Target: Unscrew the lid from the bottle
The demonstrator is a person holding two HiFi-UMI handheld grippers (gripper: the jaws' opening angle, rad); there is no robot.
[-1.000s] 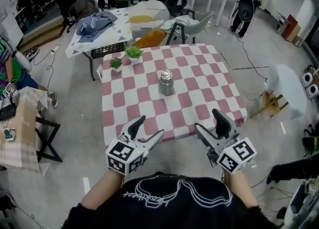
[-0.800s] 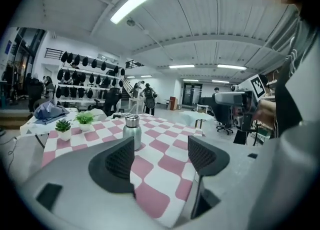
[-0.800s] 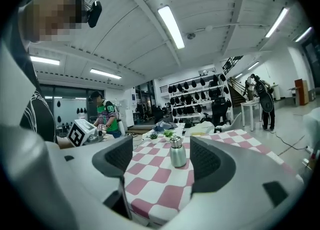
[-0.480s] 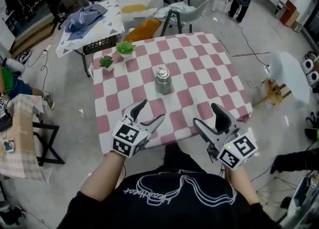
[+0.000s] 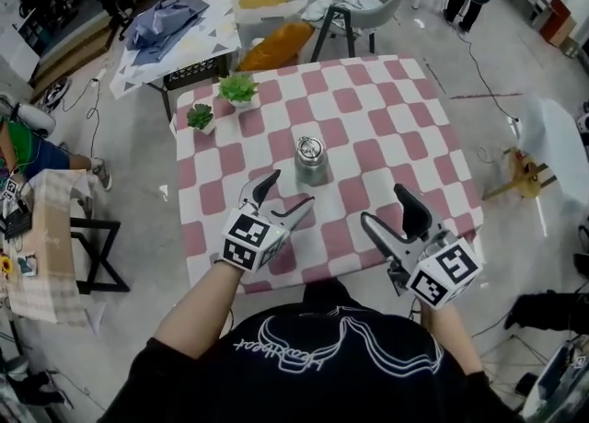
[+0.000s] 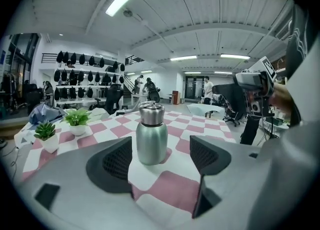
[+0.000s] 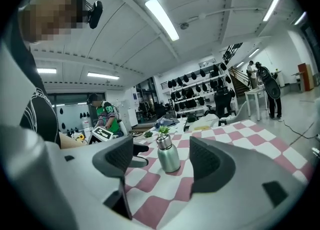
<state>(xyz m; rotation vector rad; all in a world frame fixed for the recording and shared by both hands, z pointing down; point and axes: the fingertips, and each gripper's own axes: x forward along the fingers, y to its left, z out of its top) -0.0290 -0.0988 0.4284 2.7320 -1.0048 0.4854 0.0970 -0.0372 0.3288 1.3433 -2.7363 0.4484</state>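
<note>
A short steel bottle (image 5: 310,162) with its lid on stands upright in the middle of the pink-and-white checked table (image 5: 386,108). My left gripper (image 5: 287,189) hovers just in front of it and slightly to its left. Its jaws are opening and nothing is between them. In the left gripper view the bottle (image 6: 151,134) stands a little beyond the fingertips, apart from them. My right gripper (image 5: 385,205) hangs open and empty over the table's near right part. From the right gripper view the bottle (image 7: 168,155) looks farther off, with the left gripper (image 7: 131,150) beside it.
Two small potted plants (image 5: 239,90) (image 5: 200,118) stand at the table's far left corner. Behind is another table with a grey cloth (image 5: 166,21) and a chair (image 5: 354,7). A small side table (image 5: 41,237) stands at the left. People stand farther back in the room.
Both grippers have come forward from the table's near edge to over the table. The left one has gone farthest, closing in on the bottle, and its jaws stand a little wider.
</note>
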